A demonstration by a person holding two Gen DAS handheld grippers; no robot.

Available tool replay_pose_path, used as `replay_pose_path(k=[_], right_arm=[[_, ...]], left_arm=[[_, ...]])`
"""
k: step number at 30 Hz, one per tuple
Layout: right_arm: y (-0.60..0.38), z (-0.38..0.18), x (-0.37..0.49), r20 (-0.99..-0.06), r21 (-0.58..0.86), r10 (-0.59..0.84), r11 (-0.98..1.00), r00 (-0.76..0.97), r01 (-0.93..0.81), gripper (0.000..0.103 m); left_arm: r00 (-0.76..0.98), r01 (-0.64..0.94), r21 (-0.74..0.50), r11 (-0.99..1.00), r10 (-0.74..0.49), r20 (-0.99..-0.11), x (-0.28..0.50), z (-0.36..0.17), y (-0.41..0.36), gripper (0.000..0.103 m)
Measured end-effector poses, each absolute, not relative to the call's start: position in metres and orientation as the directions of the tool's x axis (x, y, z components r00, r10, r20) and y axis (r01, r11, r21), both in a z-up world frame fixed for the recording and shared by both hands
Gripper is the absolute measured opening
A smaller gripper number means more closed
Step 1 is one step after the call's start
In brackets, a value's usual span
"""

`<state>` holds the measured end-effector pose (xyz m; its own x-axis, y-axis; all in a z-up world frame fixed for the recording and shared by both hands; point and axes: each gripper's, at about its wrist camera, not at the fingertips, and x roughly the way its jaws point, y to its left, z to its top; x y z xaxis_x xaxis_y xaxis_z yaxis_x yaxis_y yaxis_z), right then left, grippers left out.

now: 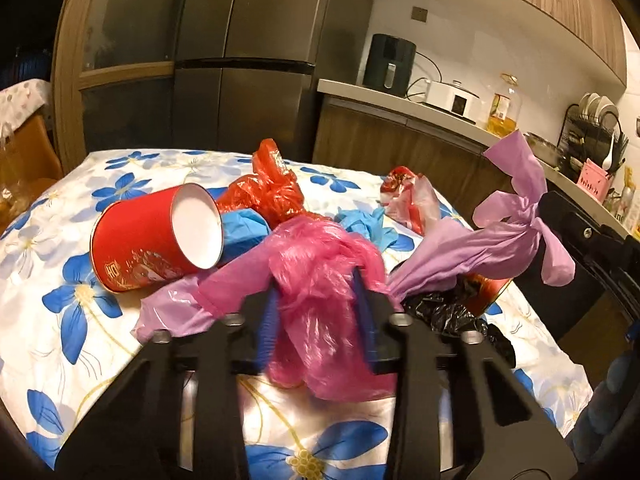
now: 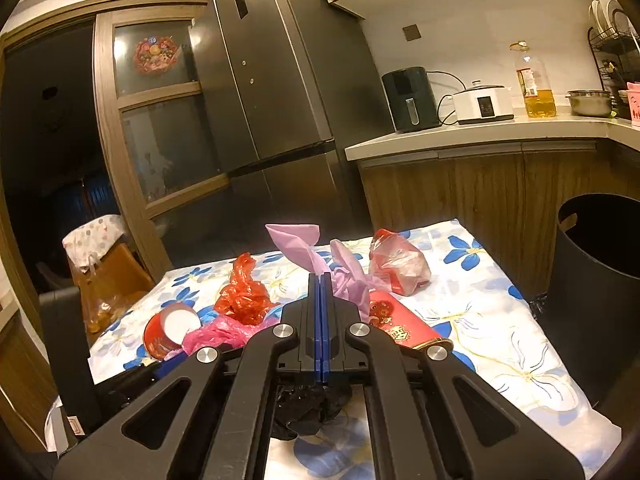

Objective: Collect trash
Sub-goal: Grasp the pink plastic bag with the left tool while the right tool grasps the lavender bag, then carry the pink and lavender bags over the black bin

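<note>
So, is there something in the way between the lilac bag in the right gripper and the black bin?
Nothing visible blocks it. The right gripper pinches the lilac bag; the black bin stands open beyond the table's right edge, with only low cloth between.

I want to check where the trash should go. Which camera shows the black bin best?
The right wrist view: the black bin stands past the table's right edge, its open top and handle cutout plain. The left wrist view shows only dark shapes at its right border; whether any is the bin cannot be told.
</note>
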<state>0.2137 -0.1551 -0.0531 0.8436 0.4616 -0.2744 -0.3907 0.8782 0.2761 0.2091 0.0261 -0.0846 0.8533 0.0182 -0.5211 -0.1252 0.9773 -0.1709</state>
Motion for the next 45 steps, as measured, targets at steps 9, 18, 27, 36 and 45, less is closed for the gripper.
replay_pose_path(k=[9, 18, 27, 36, 45], right_arm=[[-0.165, -0.039, 0.207, -0.237, 0.296, 0.463, 0.872, 0.854, -0.39, 0.001], [-0.168, -0.014, 0.189, -0.169, 0.29, 0.473, 0.862, 0.865, -0.415, 0.001], [-0.183, 0.001, 0.174, -0.126, 0.272, 0.443, 0.876, 0.888, -0.399, 0.001], [-0.219, 0.004, 0.167, -0.114, 0.287, 0.396, 0.891, 0.911, -0.351, 0.001], [-0.269, 0.004, 0.162, -0.101, 0.284, 0.289, 0.926, 0.952, -0.251, 0.001]], left_arm=[[0.897, -0.141, -0.213, 0.967, 0.033, -0.441, 0.176, -0.052, 0.04, 0.015], [0.912, -0.128, -0.205, 0.97, 0.034, -0.409, 0.154, -0.037, 0.037, 0.015], [0.926, -0.105, -0.182, 0.978, 0.03, -0.376, 0.145, -0.021, 0.027, 0.015], [0.941, -0.047, -0.15, 0.988, -0.007, -0.339, 0.147, 0.002, -0.008, 0.015], [0.94, 0.078, -0.122, 0.989, -0.114, -0.322, 0.17, 0.012, -0.074, 0.015]])
